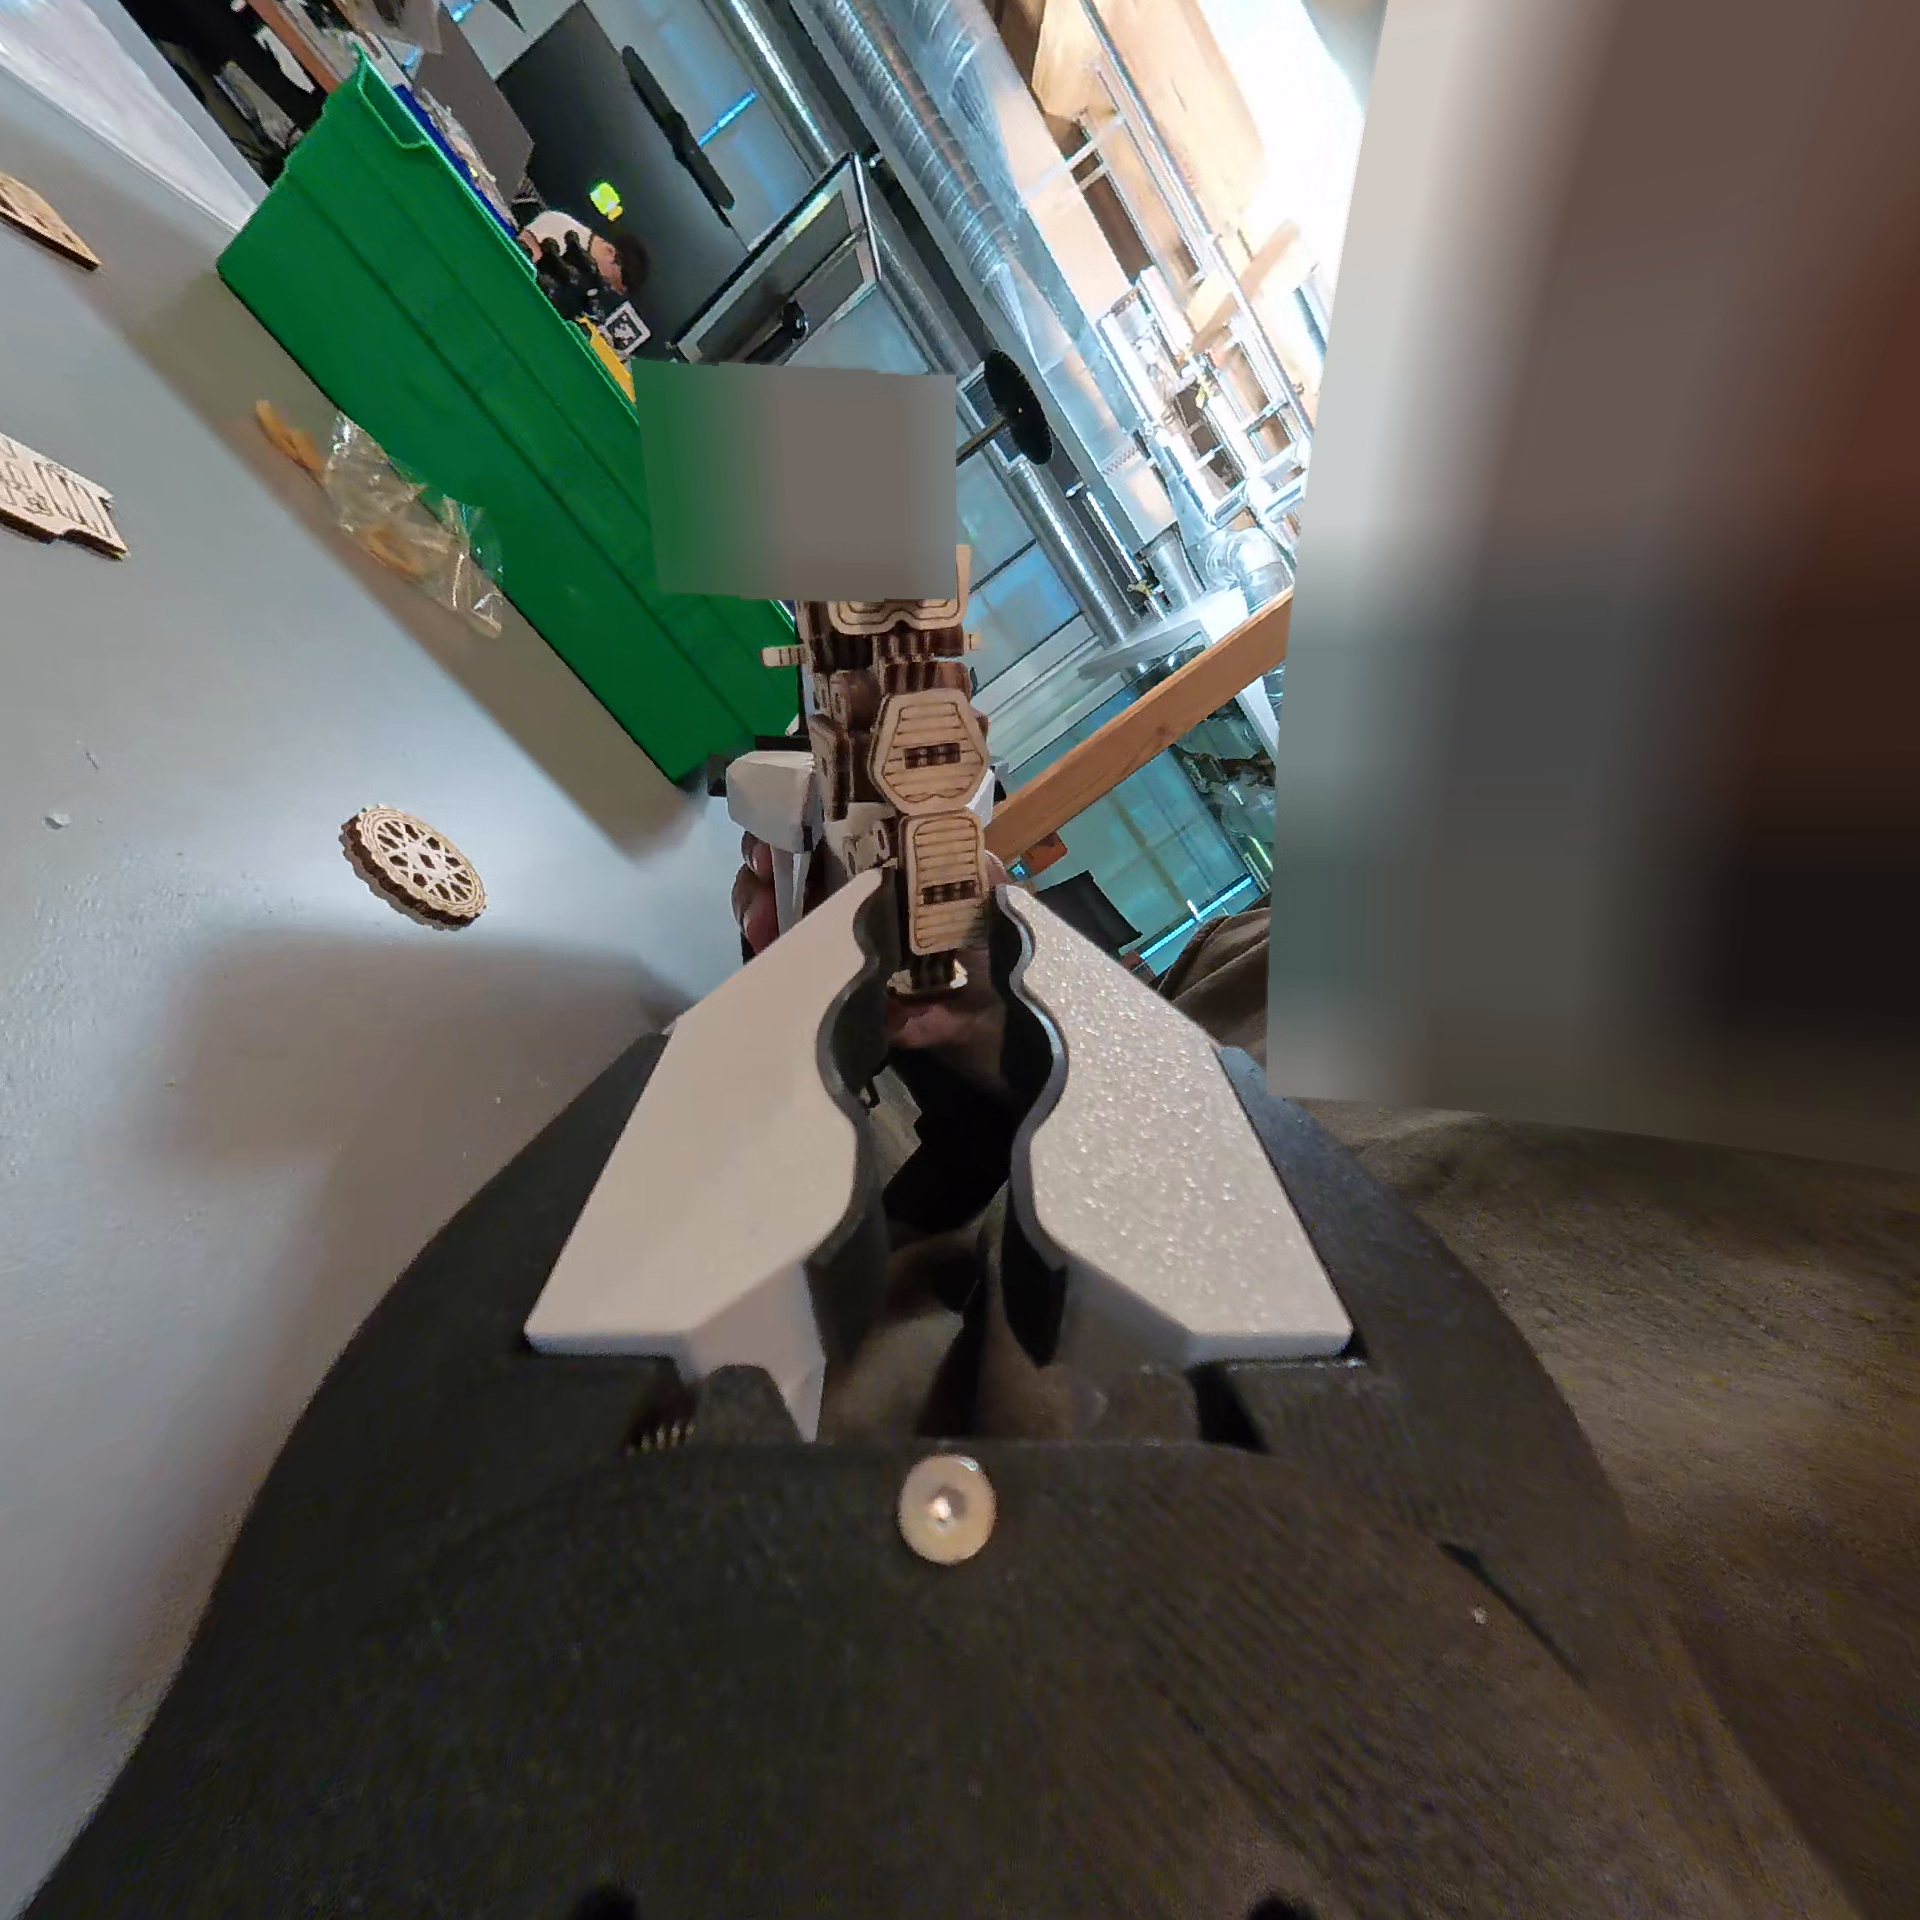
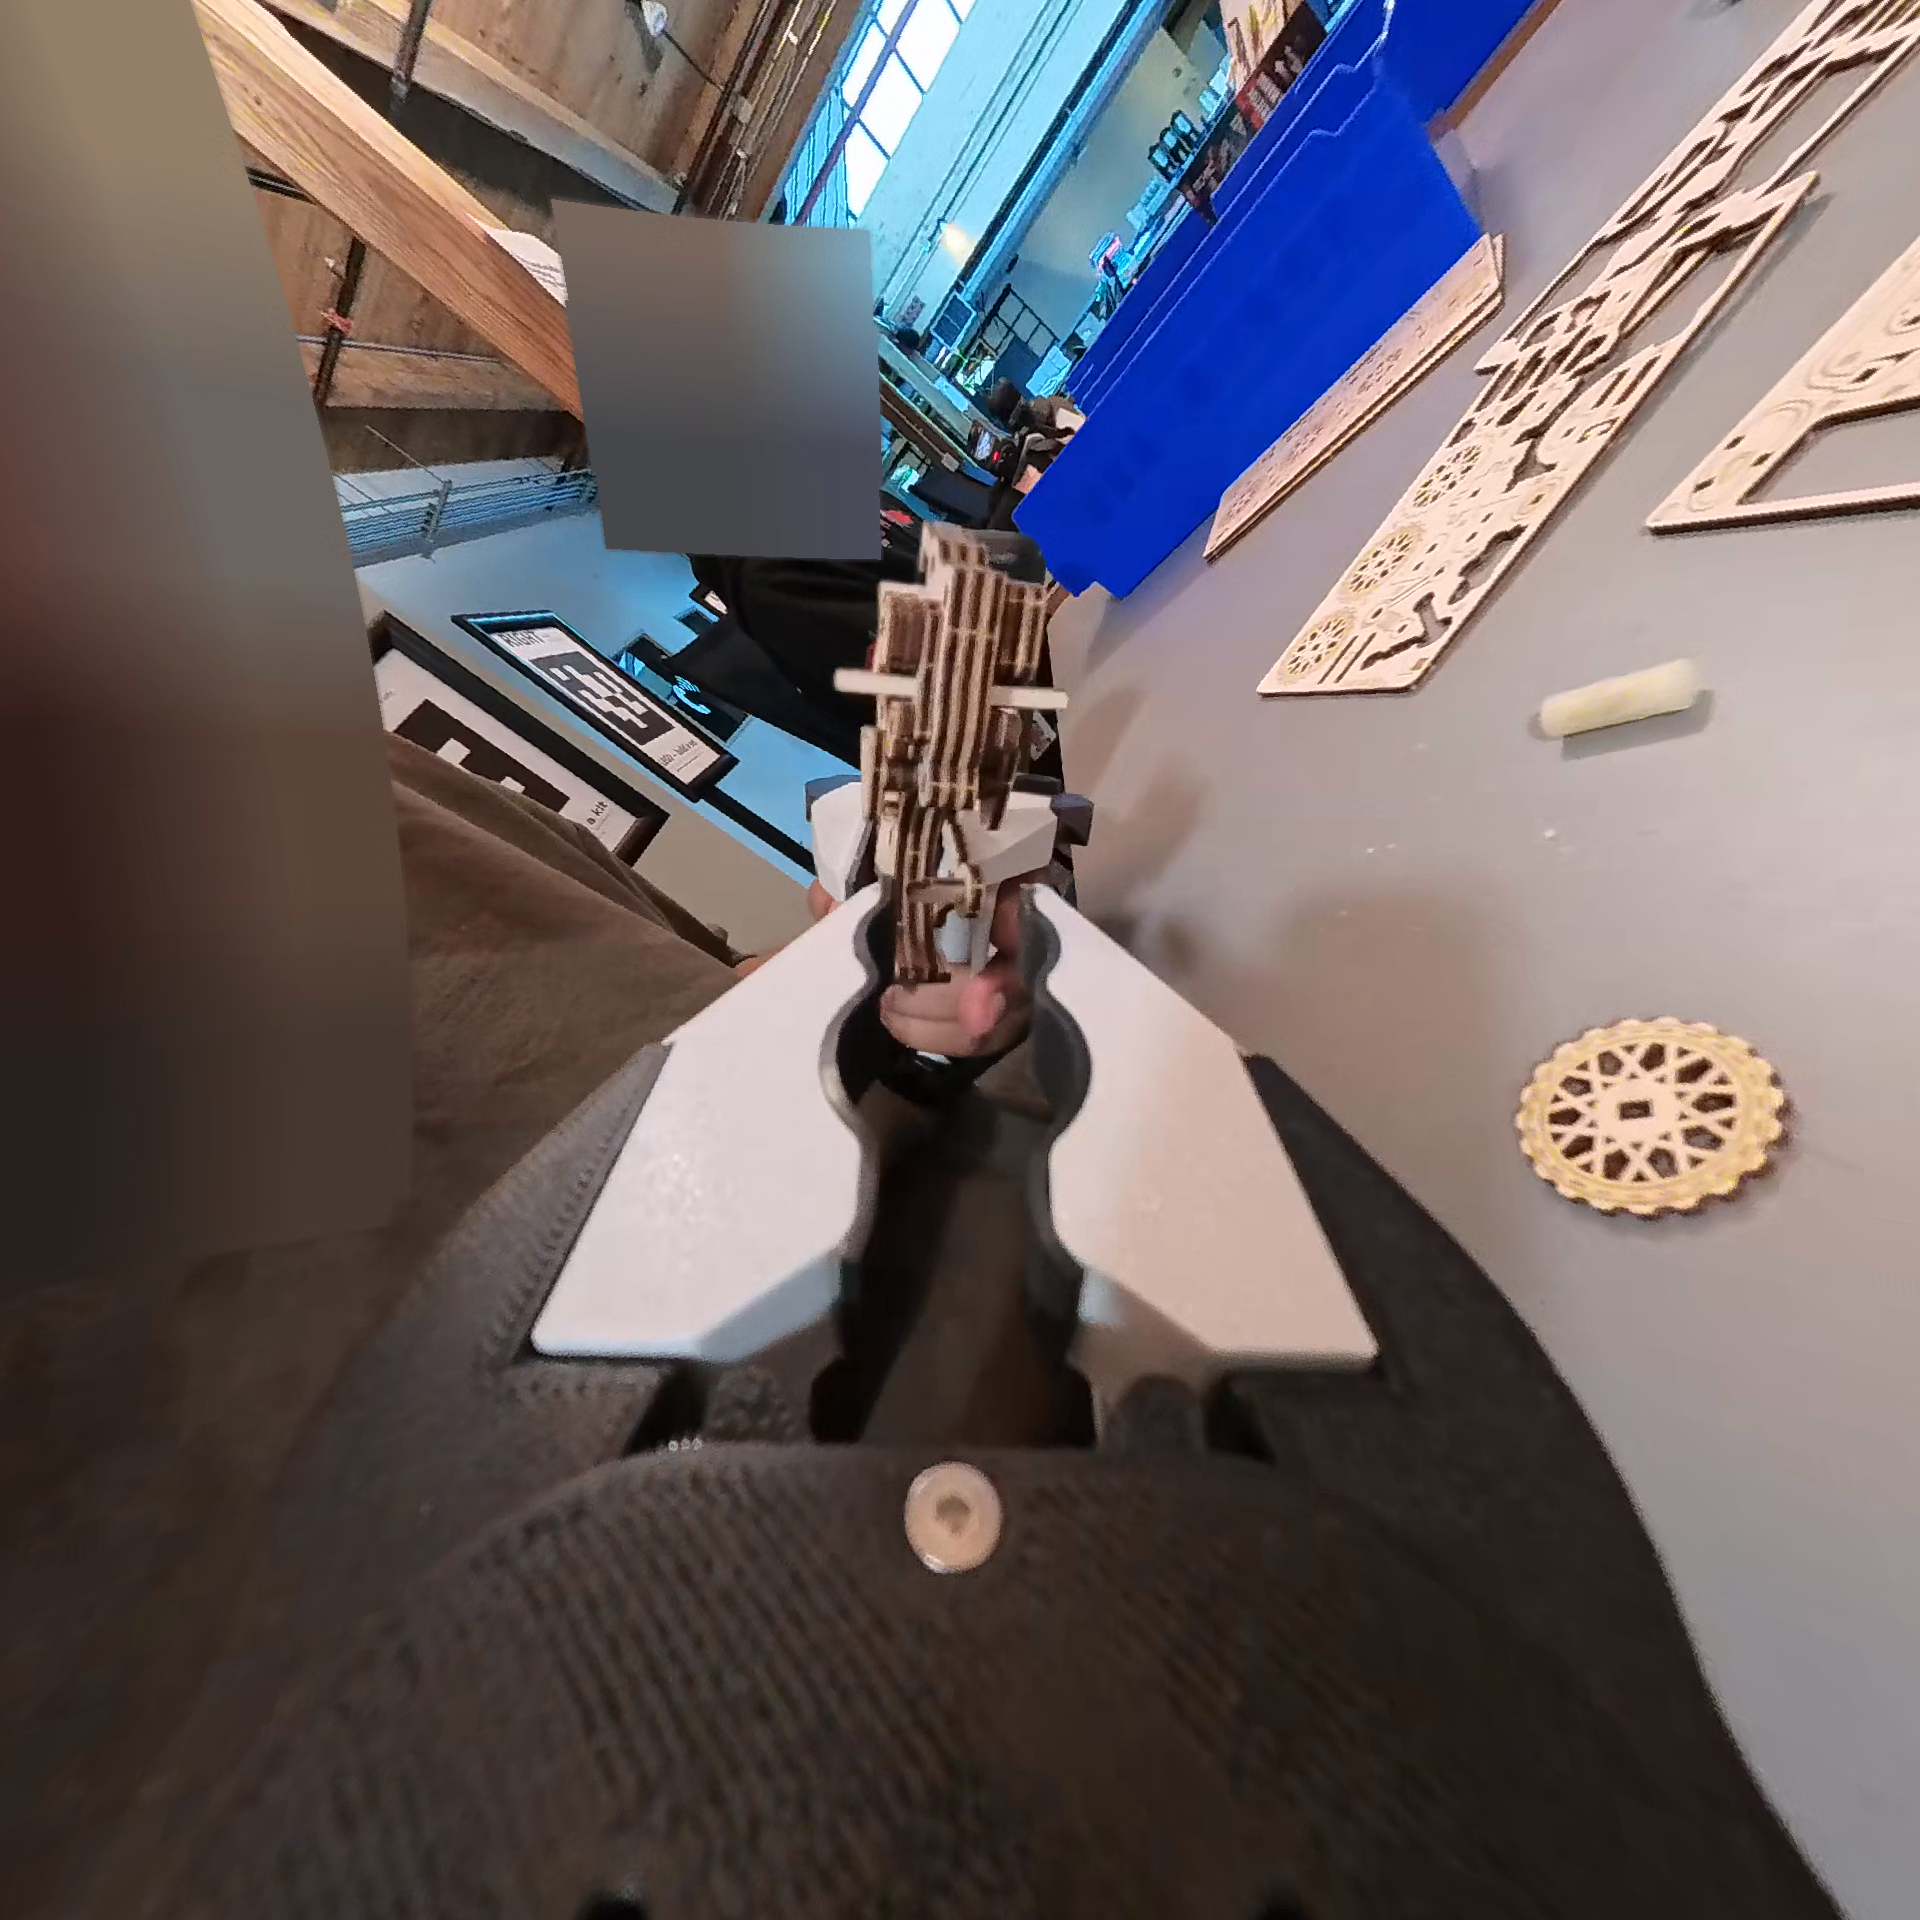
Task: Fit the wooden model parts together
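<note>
A partly built wooden model [image 1: 914, 769] of layered laser-cut plywood is held in the air between both grippers, above the grey table [image 1: 208, 707]. My left gripper [image 1: 937, 906] is shut on its near end. The right gripper's white fingers [image 1: 771, 795] show just behind the model. In the right wrist view the model [image 2: 951, 727] stands upright in front of me. My right gripper [image 2: 951, 925] is closed around its lower end, with the left gripper's fingers [image 2: 1013, 831] clamped on it from the far side. A loose wooden gear wheel [image 1: 414, 865] lies on the table, also in the right wrist view [image 2: 1652, 1117].
A green bin [image 1: 468, 395] stands at the table's far side, with a plastic bag of parts [image 1: 416, 520] in front of it. Small wooden pieces [image 1: 52, 499] lie at the left. Punched-out plywood sheets [image 2: 1507, 436], a blue bin [image 2: 1247, 364] and a pale stick [image 2: 1621, 698] lie on the right. A person's torso is close by. Left and right tips are no more than a few centimetres apart. From the right gripper's tips to the pale stick [image 2: 1621, 698] is close to 12 centimeters.
</note>
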A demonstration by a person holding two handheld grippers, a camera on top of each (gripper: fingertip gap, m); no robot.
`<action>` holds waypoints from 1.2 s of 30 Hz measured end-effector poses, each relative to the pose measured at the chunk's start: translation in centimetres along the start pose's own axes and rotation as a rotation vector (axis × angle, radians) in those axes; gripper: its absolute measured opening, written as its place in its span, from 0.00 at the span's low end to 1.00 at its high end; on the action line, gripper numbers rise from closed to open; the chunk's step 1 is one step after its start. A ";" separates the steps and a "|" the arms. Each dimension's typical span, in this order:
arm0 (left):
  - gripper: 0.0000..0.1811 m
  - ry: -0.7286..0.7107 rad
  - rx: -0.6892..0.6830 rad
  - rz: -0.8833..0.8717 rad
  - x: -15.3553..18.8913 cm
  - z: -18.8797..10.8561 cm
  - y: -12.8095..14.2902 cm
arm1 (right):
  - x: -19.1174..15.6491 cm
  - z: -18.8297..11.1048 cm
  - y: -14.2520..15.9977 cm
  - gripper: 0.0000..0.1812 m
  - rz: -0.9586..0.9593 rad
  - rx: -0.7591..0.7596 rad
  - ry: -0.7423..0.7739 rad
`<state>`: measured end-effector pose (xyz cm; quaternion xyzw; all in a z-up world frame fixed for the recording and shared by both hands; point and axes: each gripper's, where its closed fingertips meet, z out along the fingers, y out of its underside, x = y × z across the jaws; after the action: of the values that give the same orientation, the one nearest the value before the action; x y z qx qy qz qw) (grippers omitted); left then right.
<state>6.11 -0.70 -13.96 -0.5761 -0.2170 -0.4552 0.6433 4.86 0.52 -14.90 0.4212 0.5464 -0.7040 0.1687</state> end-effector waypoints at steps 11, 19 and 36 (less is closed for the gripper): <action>0.07 0.005 0.016 -0.023 0.0 -0.2 -0.3 | -0.1 -0.4 0.1 0.12 -0.051 -0.023 -0.007; 0.07 0.027 -0.004 -0.031 0.3 0.0 0.1 | -0.7 -0.1 0.3 0.12 -0.004 -0.024 -0.048; 0.07 0.027 -0.001 -0.047 0.0 0.2 0.1 | -0.3 -1.1 -0.3 0.12 0.065 0.013 -0.049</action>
<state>6.23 -0.51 -13.94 -0.5650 -0.2215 -0.4781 0.6349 5.30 1.56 -14.59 0.4225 0.5236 -0.7118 0.2018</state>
